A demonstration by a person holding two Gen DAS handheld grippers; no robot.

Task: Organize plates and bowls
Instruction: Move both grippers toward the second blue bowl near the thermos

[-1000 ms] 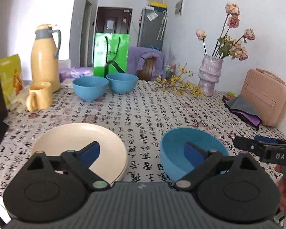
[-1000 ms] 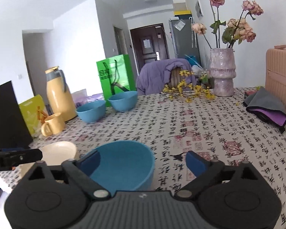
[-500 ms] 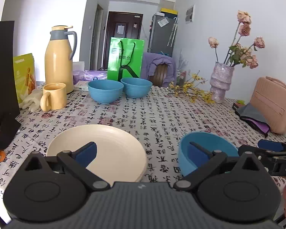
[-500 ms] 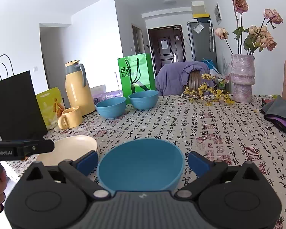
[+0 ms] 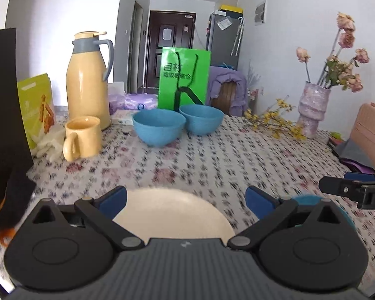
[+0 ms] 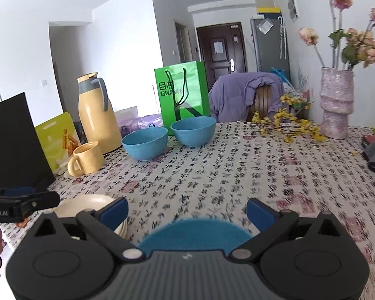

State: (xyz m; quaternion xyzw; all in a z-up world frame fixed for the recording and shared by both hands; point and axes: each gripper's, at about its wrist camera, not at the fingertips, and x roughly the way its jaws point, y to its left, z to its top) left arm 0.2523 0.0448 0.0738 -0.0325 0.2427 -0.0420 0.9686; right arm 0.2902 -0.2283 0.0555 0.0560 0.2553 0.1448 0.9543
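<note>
A cream plate lies at the near table edge, right below my open left gripper; it also shows in the right wrist view. A blue bowl sits below my open right gripper; its rim shows in the left wrist view. Two more blue bowls stand side by side at the far end, also in the right wrist view. Both grippers are empty and hover above the dishes.
A yellow mug, a yellow thermos, a green bag, a black bag and a snack packet stand at left and back. A vase of flowers, yellow sprigs and a pink case stand right.
Both grippers have pulled back and tilted up. The plate and the near bowl have slid low in view, mostly under the gripper bodies. Nothing was grasped.
</note>
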